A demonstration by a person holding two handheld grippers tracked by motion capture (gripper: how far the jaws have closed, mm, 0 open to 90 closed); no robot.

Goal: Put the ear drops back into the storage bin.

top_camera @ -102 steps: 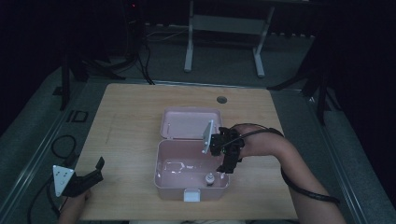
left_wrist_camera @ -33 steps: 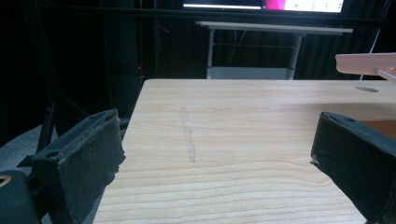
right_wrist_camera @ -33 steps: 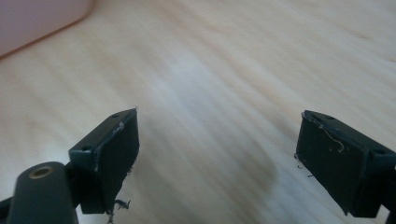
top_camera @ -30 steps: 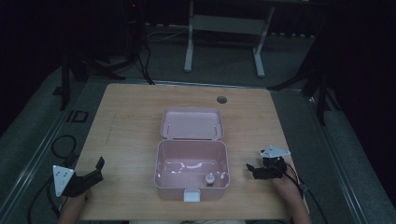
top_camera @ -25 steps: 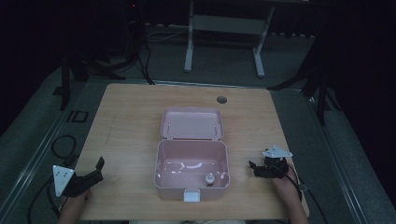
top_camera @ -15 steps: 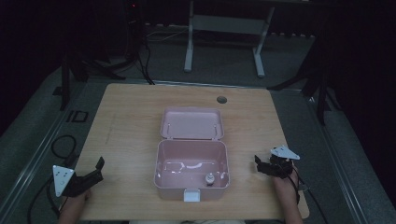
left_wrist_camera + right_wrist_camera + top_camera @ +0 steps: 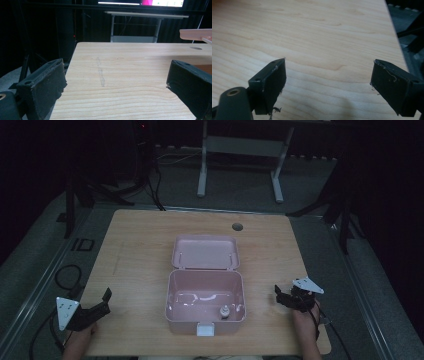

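Table of pale wood, seen from above, with a pink box at its middle near the front edge, lid laid back flat behind it and a small white bottle standing inside near the front right corner. Right gripper rests just right of the box, apart from it, jaws spread wide and empty over bare wood. Left gripper sits at the front left corner, well away from the box, jaws likewise parted and empty.

Jaws wide apart over bare wooden table; pink box lid beyond, above table's far right.
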